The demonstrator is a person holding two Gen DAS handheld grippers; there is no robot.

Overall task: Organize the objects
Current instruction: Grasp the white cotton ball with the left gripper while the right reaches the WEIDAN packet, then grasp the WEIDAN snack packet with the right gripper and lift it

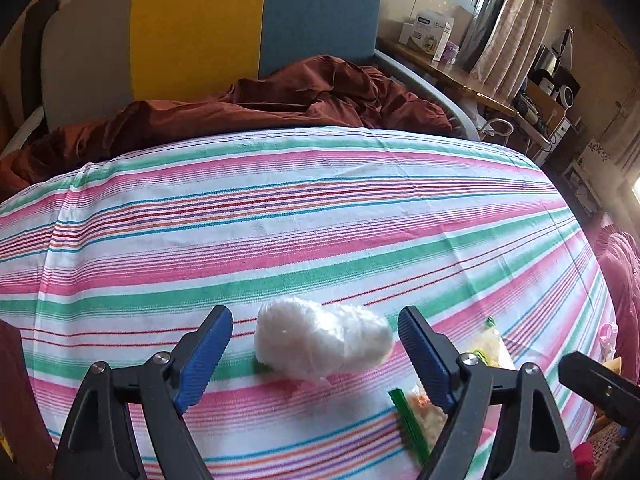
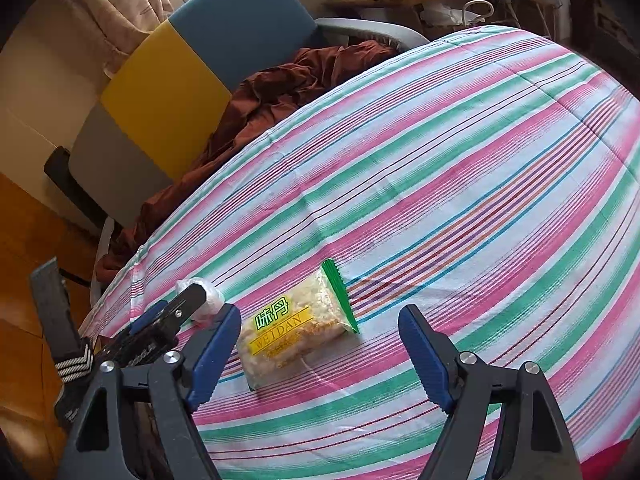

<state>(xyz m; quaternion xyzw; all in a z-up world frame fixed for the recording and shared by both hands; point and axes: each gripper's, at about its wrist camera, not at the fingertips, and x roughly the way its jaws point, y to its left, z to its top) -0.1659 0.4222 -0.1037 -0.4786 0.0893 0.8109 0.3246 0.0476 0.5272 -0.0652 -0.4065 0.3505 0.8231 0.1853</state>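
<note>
A white, fluffy wrapped bundle lies on the striped bedsheet. My left gripper is open around it, one blue pad on each side with a gap to both. A clear snack packet with a yellow label and green ends lies just right of the bundle. My right gripper hangs open over it, the packet close to the left pad and untouched. In the left wrist view the packet is partly hidden behind my finger. In the right wrist view the left gripper covers much of the bundle.
A crumpled rust-brown blanket lies at the head of the bed, before a grey, yellow and blue headboard. A wooden shelf with boxes and a curtain stand at the far right. Wooden floor runs along the bed's left edge.
</note>
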